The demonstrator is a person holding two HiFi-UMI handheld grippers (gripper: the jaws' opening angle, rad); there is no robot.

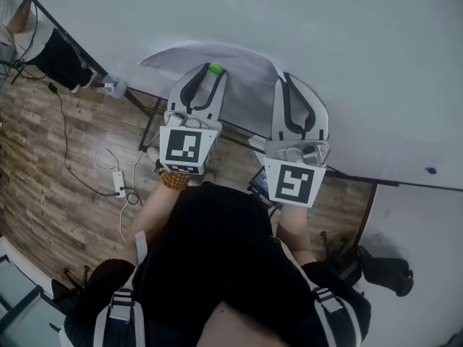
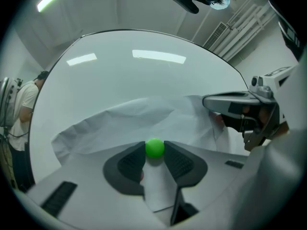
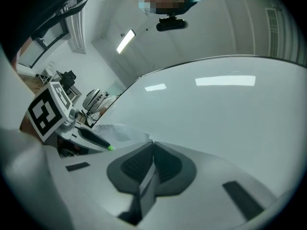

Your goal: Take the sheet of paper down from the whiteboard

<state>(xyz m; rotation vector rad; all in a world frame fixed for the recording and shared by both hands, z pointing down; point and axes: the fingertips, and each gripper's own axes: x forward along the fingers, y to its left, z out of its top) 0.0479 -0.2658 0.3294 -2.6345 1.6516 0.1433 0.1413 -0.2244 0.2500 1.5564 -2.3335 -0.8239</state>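
A crumpled white sheet of paper point(image 1: 242, 67) sags off the whiteboard point(image 1: 340, 42), its top edge curling away from the board. My left gripper point(image 1: 214, 71) is shut on a small green ball magnet point(image 2: 154, 147) that sits against the sheet point(image 2: 124, 123). My right gripper point(image 1: 283, 78) is at the sheet's right edge, jaws shut with the paper's corner point(image 3: 144, 137) pinched between the pads point(image 3: 165, 164). In the right gripper view the left gripper point(image 3: 109, 147) shows at the left with its green tip. Both grippers point level at the board.
Wood floor lies below the board, with a white power strip point(image 1: 119, 183) and loose cables. A person point(image 2: 21, 107) stands at the board's far left. A black bag point(image 1: 387, 270) sits at the lower right. A small dark dot point(image 1: 431, 170) marks the board's right part.
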